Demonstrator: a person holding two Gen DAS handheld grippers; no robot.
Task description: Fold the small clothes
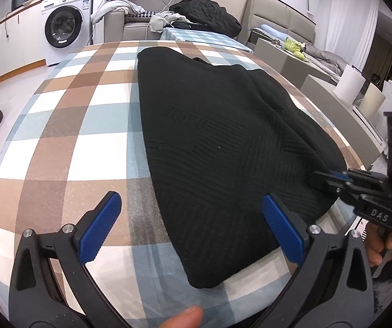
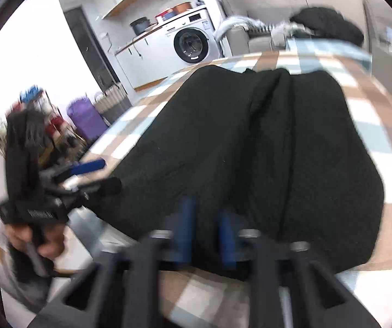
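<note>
Because the black sweater (image 1: 223,150) has its sides already turned inward, it lies as a long dark band down the middle of the frame on the checked bench (image 1: 67,125), its near hem at the bottom and its neck toward the top. At the lower right of the left wrist view, the right gripper (image 1: 330,178) has its fingers drawn narrow on the hem's right-hand corner, seemingly pinching the knit so that end can be lifted. Meanwhile the left gripper (image 1: 190,227) hovers with its blue fingers (image 1: 100,227) spread wide over the hem's opposite corner, holding nothing, probably poised to take a matching grip. Lifting both corners together should keep the next fold square.
</note>
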